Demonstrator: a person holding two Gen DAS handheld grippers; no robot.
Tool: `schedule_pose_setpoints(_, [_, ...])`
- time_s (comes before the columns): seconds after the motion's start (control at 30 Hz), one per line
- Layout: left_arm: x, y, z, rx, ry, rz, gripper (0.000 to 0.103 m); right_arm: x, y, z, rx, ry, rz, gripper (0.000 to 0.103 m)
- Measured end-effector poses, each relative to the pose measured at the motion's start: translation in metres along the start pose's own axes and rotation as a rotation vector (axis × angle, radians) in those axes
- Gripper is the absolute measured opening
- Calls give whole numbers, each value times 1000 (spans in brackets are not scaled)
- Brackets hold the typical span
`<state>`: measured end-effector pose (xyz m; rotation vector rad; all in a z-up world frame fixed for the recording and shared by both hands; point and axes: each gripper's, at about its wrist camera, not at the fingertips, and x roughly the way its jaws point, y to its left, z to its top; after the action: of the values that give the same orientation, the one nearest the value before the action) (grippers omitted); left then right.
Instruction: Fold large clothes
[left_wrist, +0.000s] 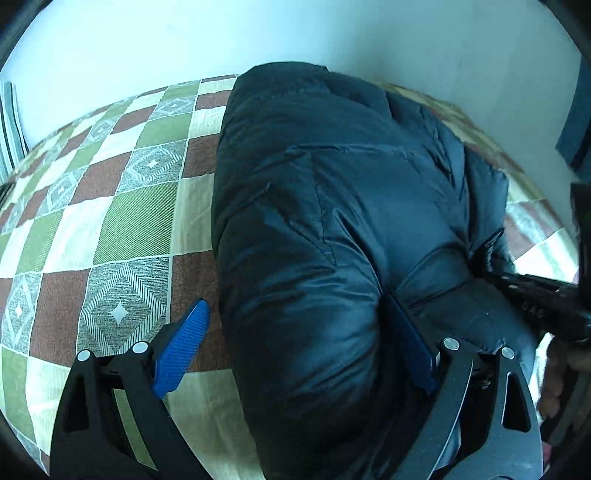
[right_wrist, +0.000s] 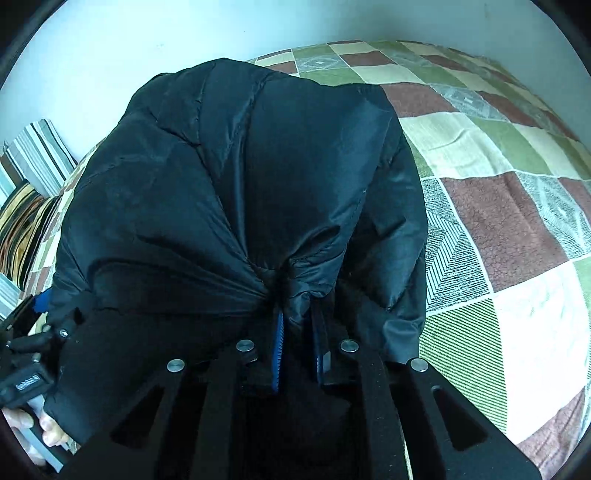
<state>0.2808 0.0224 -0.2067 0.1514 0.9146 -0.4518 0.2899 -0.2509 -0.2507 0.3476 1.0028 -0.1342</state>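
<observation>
Right wrist view: right gripper (right_wrist: 298, 338) is pinched tight on a bunched fold of the puffy black quilted jacket (right_wrist: 236, 192), which sits on the green-and-brown checkered bedspread (right_wrist: 498, 221). Left gripper (left_wrist: 295, 350) is spread wide around the jacket's near edge, not clamped.

One dark puffer jacket (left_wrist: 332, 221) lies on one checked bedspread (left_wrist: 110, 221), with two grippers and two striped cushions (right_wrist: 37, 158) at its edge.
</observation>
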Motion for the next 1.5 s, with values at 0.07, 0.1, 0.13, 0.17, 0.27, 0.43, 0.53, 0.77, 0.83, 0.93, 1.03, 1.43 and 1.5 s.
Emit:
schedule_pose_setpoints(0.07, [8,2,0,-16,17,-9,94,2,-3,0,10,-2,7,12])
schedule_pose_setpoints(0.1, [9,3,0,-21,22,-13,94,2,-2,-1,14,-3,10,12])
schedule_pose_setpoints(0.13, [9,4,1,-24,23,-12,94,1,-2,-1,15,-5,10,12])
schedule_pose_setpoints(0.17, [8,4,1,-19,19,-5,94,-1,0,-1,13,-7,5,11])
schedule_pose_setpoints(0.27, [2,-4,3,21,-5,46,94,-4,-1,0,19,-11,6,11])
schedule_pose_setpoints(0.43, [-5,-7,3,18,-10,62,94,-8,-6,0,27,-27,1,13])
schedule_pose_setpoints(0.53, [-10,-9,2,29,-19,78,94,-20,-5,-2,38,-55,-3,16])
schedule_pose_setpoints(0.77, [-19,-14,-1,28,-25,81,94,-74,0,-14,35,-146,-9,17])
schedule_pose_setpoints(0.83, [-18,-14,0,30,-26,82,94,-88,5,-21,17,-172,-2,17])
schedule_pose_setpoints(0.93, [-19,-14,-1,28,-27,80,94,-99,13,-30,-29,-199,-25,17])
schedule_pose_setpoints(1.03, [-19,-13,-1,27,-25,75,94,-85,18,-35,-68,-160,-75,17])
schedule_pose_setpoints(1.43, [-17,2,2,-29,3,-31,94,-46,0,-40,-68,-72,-88,20])
schedule_pose_setpoints(1.5, [-26,7,7,-43,15,-46,94,-57,0,-35,-67,-77,-80,20])
